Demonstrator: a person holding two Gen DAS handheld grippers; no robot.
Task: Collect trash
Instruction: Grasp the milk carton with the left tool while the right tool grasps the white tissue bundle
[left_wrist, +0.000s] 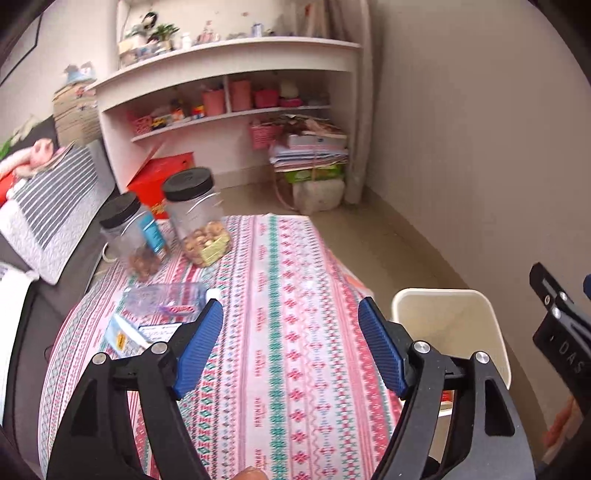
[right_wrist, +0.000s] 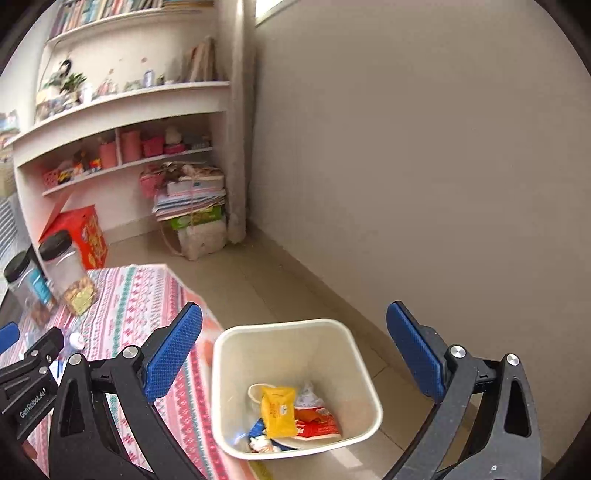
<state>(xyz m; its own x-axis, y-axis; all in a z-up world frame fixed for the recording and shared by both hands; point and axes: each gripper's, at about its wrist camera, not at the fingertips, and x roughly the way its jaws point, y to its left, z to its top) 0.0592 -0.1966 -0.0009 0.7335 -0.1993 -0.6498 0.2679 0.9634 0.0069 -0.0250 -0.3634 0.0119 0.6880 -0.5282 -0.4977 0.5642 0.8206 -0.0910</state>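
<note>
Trash (right_wrist: 291, 421) already lies in the cream waste bin (right_wrist: 354, 354) on the floor at about 6 o'clock in my right wrist view: a yellow packet (right_wrist: 277, 410), red wrappers and crumpled paper. My right gripper (right_wrist: 295, 332) gapes fully wide and empty above it, and my left gripper (left_wrist: 291, 321) is wide and empty over the patterned tablecloth (left_wrist: 280, 280). By my judgement a clear plastic bottle (left_wrist: 162, 299) and a printed packet (left_wrist: 129, 336) at 9 o'clock remain to collect.

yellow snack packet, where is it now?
Right wrist view: yellow snack packet lies inside the cream trash bin on the floor, atop a red wrapper.
</note>
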